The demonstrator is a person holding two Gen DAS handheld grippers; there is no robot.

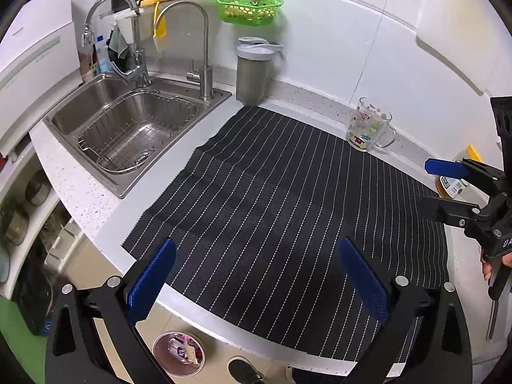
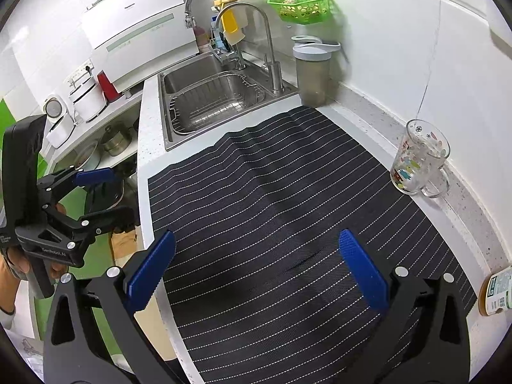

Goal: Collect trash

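Left gripper [image 1: 256,275]: jaws spread wide, empty, over the front edge of the striped mat [image 1: 272,198].
Right gripper [image 2: 256,268]: jaws apart, empty, above the mat.
Trash bin [image 1: 178,353]: on the floor below the counter's front edge, scraps inside.
Glass mug [image 1: 368,128]: at the mat's back right corner.

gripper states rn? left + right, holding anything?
Left gripper: open, holding nothing, over the striped mat.
Right gripper: open, holding nothing, over the same mat.
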